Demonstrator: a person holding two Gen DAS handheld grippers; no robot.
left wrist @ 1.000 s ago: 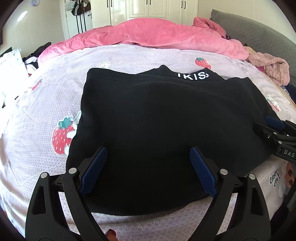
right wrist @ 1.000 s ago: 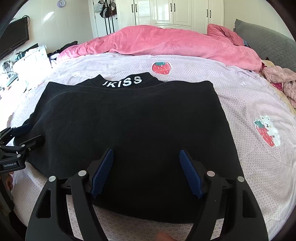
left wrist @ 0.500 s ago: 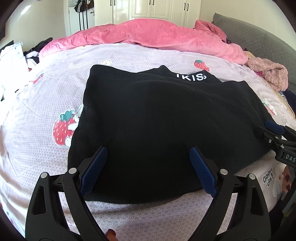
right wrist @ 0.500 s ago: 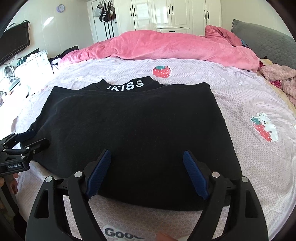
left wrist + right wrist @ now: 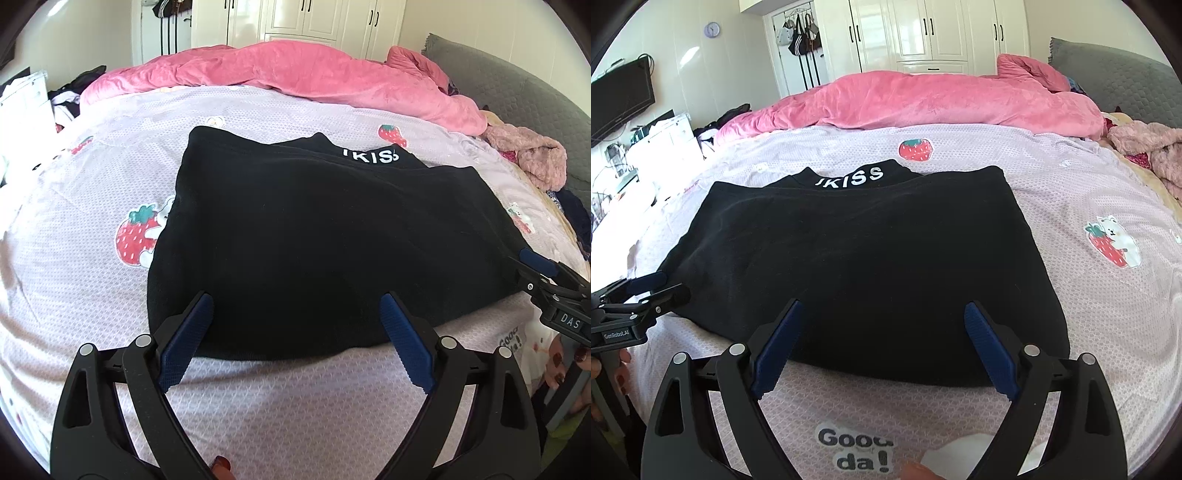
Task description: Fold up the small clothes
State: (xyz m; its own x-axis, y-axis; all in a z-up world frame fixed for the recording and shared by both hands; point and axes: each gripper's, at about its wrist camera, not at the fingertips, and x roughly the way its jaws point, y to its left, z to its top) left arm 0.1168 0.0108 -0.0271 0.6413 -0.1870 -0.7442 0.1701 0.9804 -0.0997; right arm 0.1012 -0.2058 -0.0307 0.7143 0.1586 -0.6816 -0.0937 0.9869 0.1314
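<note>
One black garment lies flat on the bed, folded into a wide rectangle, its collar at the far edge showing white letters that we read as "JKISS" from the right wrist view. It rests on a lilac bedsheet printed with strawberries and small white bears; one strawberry print sits just beside the garment's left edge, another just beyond the collar.

We hold our left claw released, its blue-padded fingers spread wide over the garment's near hem, gripping nothing. Our right claw is likewise released, fingers wide apart above the near hem, nothing between them. In the left wrist view, the right claw appears at the garment's right corner; in the right wrist view, the left claw appears at the left corner. We cannot tell whether either touches the cloth.

Near the bed's edge the sheet carries printed words. Beyond the garment a pink duvet lies bunched across the bed, with a fuzzy pink cloth to the right beside a grey headboard. White wardrobe doors stand behind, and a dark television hangs on the left wall.
</note>
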